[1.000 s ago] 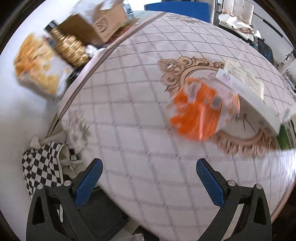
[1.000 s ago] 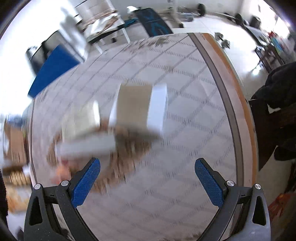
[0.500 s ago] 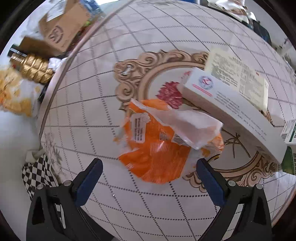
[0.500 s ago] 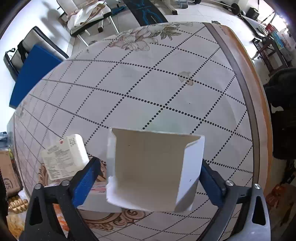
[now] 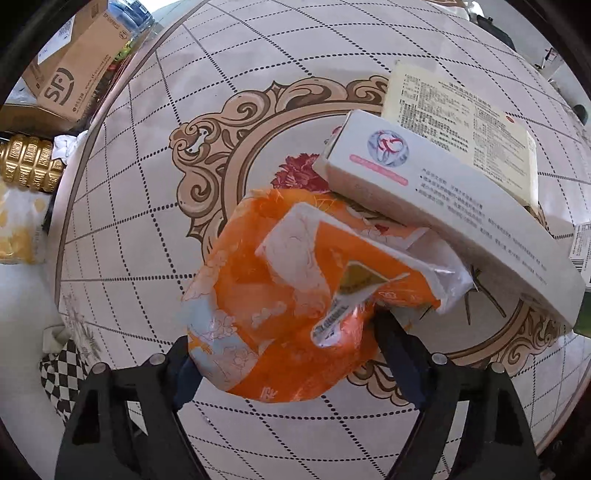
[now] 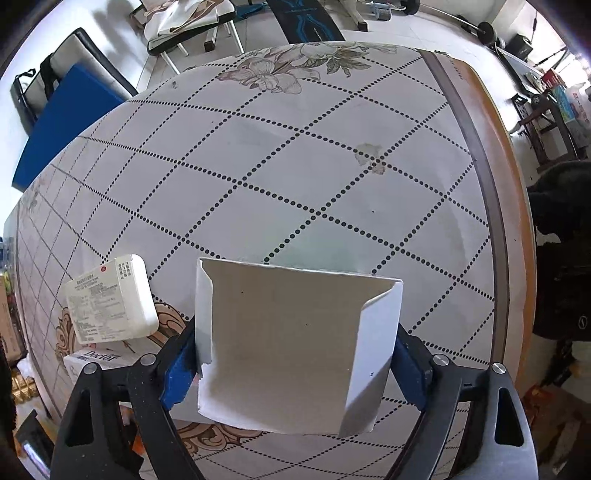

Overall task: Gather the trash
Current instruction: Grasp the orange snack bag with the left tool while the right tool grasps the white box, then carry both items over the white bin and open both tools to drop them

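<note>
A crumpled orange and white plastic wrapper point(image 5: 291, 295) lies on the patterned table point(image 5: 140, 206). My left gripper point(image 5: 291, 354) is shut on the wrapper's near edge, with both pads pressed against its sides. A long white carton point(image 5: 443, 206) rests partly on the wrapper, and a cream carton point(image 5: 458, 122) lies behind it. My right gripper point(image 6: 295, 354) is shut on an open white cardboard box point(image 6: 291, 347), holding it by its two side walls. The cream carton point(image 6: 110, 295) and the white carton point(image 6: 99, 360) also show at the left of the right wrist view.
Beyond the table's left edge sit a brown cardboard box point(image 5: 74, 70), a gold bottle point(image 5: 26, 162), a yellow bag point(image 5: 18, 229) and a checkered cloth point(image 5: 59, 369). A blue mat point(image 6: 62, 122), a chair point(image 6: 192, 22) and a dark bag point(image 6: 561, 251) stand around the table.
Both grippers moved in toward the table and closed. The left one now grips the orange wrapper. The right one now grips the open white box.
</note>
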A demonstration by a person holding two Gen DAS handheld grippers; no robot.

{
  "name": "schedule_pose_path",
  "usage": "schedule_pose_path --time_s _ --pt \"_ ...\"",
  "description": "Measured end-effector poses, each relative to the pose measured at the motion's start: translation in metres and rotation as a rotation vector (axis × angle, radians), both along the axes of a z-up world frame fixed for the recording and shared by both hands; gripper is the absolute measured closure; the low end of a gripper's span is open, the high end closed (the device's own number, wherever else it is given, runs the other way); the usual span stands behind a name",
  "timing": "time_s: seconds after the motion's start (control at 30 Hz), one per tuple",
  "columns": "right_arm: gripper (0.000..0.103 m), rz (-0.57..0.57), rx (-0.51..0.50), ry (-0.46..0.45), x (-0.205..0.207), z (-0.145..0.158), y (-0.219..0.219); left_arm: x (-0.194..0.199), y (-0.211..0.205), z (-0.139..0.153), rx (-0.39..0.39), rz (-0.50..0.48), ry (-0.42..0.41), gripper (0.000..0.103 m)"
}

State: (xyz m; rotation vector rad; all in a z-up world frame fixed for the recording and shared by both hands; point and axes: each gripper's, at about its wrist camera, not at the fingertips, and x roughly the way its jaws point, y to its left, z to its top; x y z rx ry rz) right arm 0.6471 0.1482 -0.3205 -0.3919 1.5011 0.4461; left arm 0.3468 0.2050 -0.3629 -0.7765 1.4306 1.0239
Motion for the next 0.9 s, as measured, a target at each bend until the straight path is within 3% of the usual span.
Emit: schedule_pose_path --time_s 0.03,0.23,0.43,0.63,0.67,0.73,0.9 --pt "0.013 0.004 -0.002 -0.002 0.0 -0.001 0.001 0.0 -0.001 0.001 0.007 -0.004 -0.013 0.035" --pt "0.015 0.013 -0.012 -0.029 -0.005 -0.003 0.008 -0.005 -0.006 0.012 0.027 -0.004 -0.046 0.058" --pt "0.017 0.015 0.001 -0.036 -0.006 0.0 0.004 -0.017 -0.006 0.031 0.063 0.025 -0.068 0.07" --pt "0.018 0.014 0.012 -0.04 -0.008 0.004 -0.009 -0.029 -0.002 0.032 0.056 0.022 -0.087 0.071" --pt "0.017 0.016 0.007 -0.04 -0.008 0.004 -0.009 -0.03 -0.002 0.027 0.034 0.023 -0.088 0.068" --pt "0.016 0.012 -0.002 -0.035 -0.008 0.005 -0.01 -0.033 0.003 0.015 -0.005 0.033 -0.085 0.048" --pt "0.014 0.03 -0.025 -0.027 -0.006 0.001 -0.004 -0.034 0.003 0.006 -0.017 0.04 -0.096 0.046"
